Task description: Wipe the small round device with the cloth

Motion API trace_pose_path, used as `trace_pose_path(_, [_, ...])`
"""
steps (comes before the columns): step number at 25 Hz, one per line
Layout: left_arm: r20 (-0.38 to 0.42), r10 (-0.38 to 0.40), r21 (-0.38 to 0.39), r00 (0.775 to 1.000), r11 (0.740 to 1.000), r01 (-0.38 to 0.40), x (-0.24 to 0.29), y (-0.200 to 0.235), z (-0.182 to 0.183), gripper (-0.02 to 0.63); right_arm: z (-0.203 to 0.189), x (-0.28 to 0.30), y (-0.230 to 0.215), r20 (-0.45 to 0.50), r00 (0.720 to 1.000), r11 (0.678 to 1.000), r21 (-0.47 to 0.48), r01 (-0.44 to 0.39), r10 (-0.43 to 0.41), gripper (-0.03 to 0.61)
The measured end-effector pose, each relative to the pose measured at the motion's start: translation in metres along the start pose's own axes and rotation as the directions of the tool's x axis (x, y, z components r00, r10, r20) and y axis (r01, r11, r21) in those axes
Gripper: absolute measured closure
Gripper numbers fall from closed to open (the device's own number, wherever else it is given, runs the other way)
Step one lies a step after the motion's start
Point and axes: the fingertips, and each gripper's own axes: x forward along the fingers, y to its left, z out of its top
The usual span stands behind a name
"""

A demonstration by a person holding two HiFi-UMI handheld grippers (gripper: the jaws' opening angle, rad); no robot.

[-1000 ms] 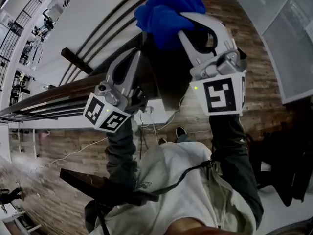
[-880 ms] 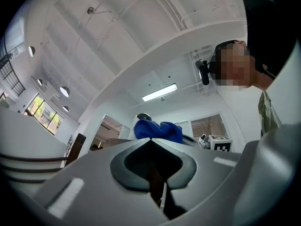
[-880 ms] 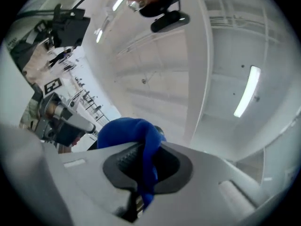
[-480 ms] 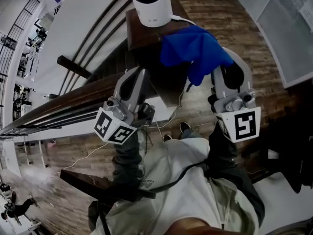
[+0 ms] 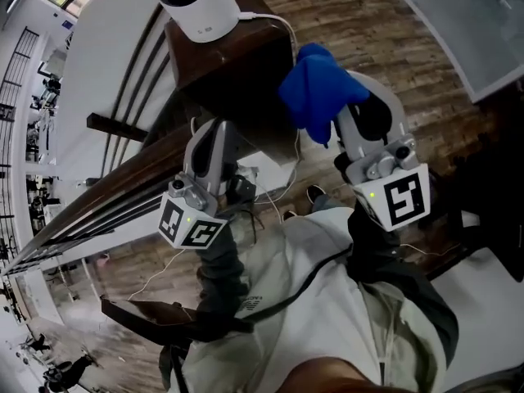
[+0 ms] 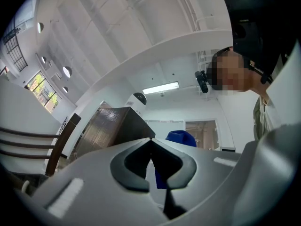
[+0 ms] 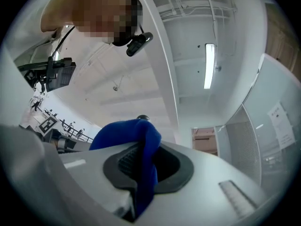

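The small round white device [image 5: 196, 2] with a dark top stands on a dark wooden stand [image 5: 246, 68] at the top of the head view. My right gripper [image 5: 337, 109] is shut on a blue cloth [image 5: 318, 88], which hangs bunched below and right of the device, apart from it. In the right gripper view the cloth [image 7: 136, 138] is pinched between the jaws. My left gripper [image 5: 214, 142] is below the stand, shut and empty; its view shows the device [image 6: 139, 98], the stand [image 6: 113, 128] and the cloth [image 6: 181, 136] ahead.
A white cable [image 5: 282, 27] runs from the device down the stand's side. Dark wooden rails [image 5: 98, 199] cross at the left. A wood plank floor [image 5: 385, 23] lies beneath, and a pale panel [image 5: 491, 31] sits at the upper right. The person's torso fills the bottom.
The cloth and right gripper have drawn back from the device, down and to the right. The device was covered a second ago and now shows whole. The left gripper stays shut.
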Motion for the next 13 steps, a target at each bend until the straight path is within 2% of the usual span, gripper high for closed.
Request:
trace_pose_path(6, [-0.001,0.014,0.011,1.0,1.0,-0.014,-0.002,0.005,0.0,0.611,-0.01,0.013,0.007,0.002,0.999,0.999,0.003,-0.051,0.051,0.546])
trace_pose_path(13, [-0.007,0.015,0.009,1.0,1.0,-0.015,-0.002,0.005,-0.007,0.611,-0.014,0.008,0.009,-0.009,0.999,0.998,0.031,-0.048,0.048,0.547])
